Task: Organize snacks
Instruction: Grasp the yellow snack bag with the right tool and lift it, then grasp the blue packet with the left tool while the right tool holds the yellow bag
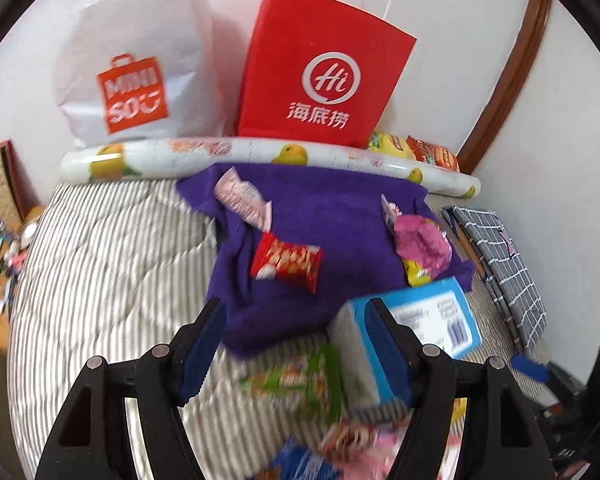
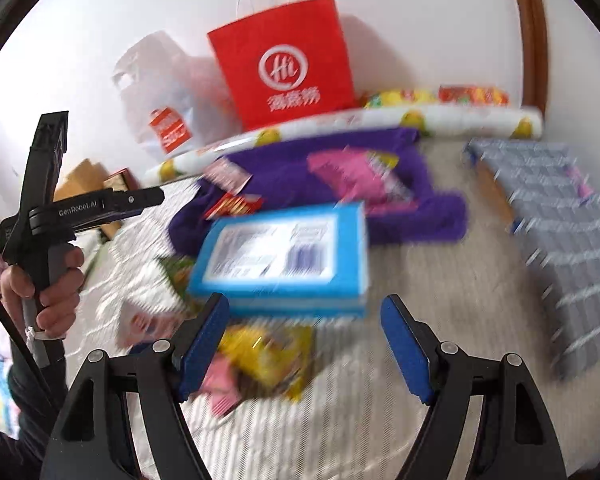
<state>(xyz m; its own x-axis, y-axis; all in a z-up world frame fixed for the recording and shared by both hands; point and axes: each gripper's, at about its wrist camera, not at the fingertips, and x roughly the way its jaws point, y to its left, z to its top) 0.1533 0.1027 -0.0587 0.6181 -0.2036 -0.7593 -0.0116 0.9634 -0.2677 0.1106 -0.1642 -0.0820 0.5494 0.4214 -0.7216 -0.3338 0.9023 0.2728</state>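
Observation:
Snacks lie scattered on a purple cloth [image 1: 320,220] and a striped quilt [image 1: 100,264]. On the cloth are a red packet [image 1: 286,262], a pink-white packet [image 1: 242,198] and a pink-yellow packet [image 1: 420,248]. My left gripper [image 1: 296,344] is open above the quilt; a blurred green packet [image 1: 300,380] lies below it, not gripped. A blue box [image 1: 420,328] rests by its right finger. In the right wrist view my right gripper [image 2: 306,348] is open and empty, just short of the blue box [image 2: 284,256], with a yellow packet [image 2: 268,356] under it.
A red paper bag [image 1: 324,68] and a white plastic bag [image 1: 128,80] stand against the wall behind a fruit-print roll [image 1: 260,156]. Yellow and red packs [image 1: 412,148] lie at the back right. A grey checked pouch [image 2: 560,240] lies right. A hand [image 2: 48,292] holds the left gripper's handle.

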